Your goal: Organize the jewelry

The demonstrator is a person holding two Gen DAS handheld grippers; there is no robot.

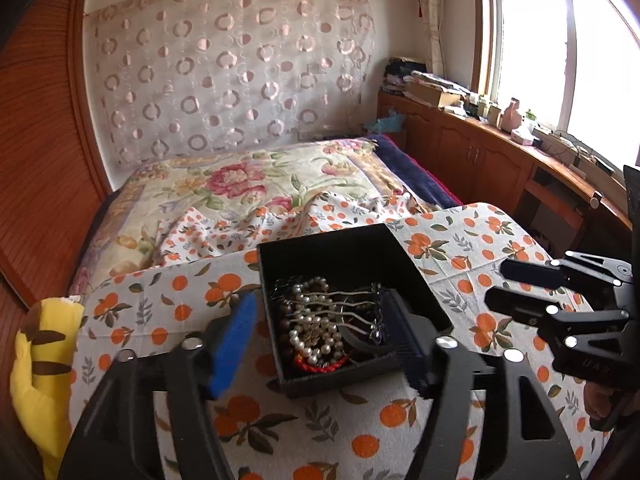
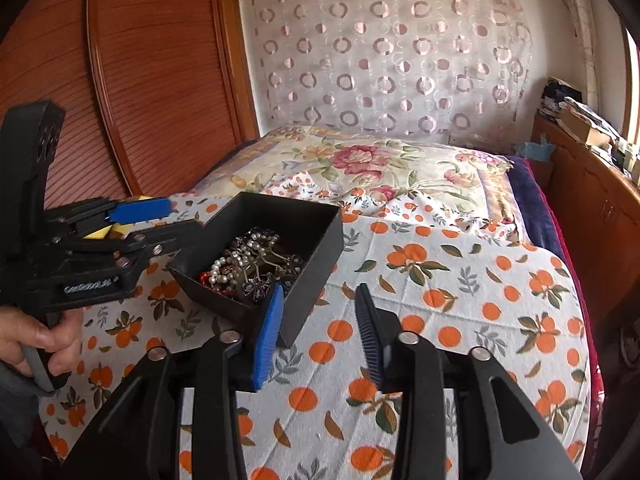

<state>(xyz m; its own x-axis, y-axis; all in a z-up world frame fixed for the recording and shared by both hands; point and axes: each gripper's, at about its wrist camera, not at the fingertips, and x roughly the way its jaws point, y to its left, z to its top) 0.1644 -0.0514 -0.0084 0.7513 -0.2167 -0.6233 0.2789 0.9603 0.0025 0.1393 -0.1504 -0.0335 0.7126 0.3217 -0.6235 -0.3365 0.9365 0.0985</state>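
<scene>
Black open-topped box (image 1: 352,264) sits on the surface, on an orange-print cloth (image 1: 460,248). Inside: a tangle of jewelry (image 1: 320,320), with pearl strands (image 2: 224,274), wavy metal hair sticks (image 1: 340,300) and a red piece near the front wall.

Left gripper (image 1: 320,334): jaws spread wide, grasping nothing. The blue-padded finger is outside the box's left wall; the dark finger appears to reach over the box's near right corner.

Right gripper (image 2: 318,332): jaws parted, empty, just beside the box's near corner, over the cloth; from the left wrist view it sits to the right of the box.

Yellow striped plush (image 1: 44,360) at the cloth's left edge. Floral bedspread (image 2: 380,168) beyond.
</scene>
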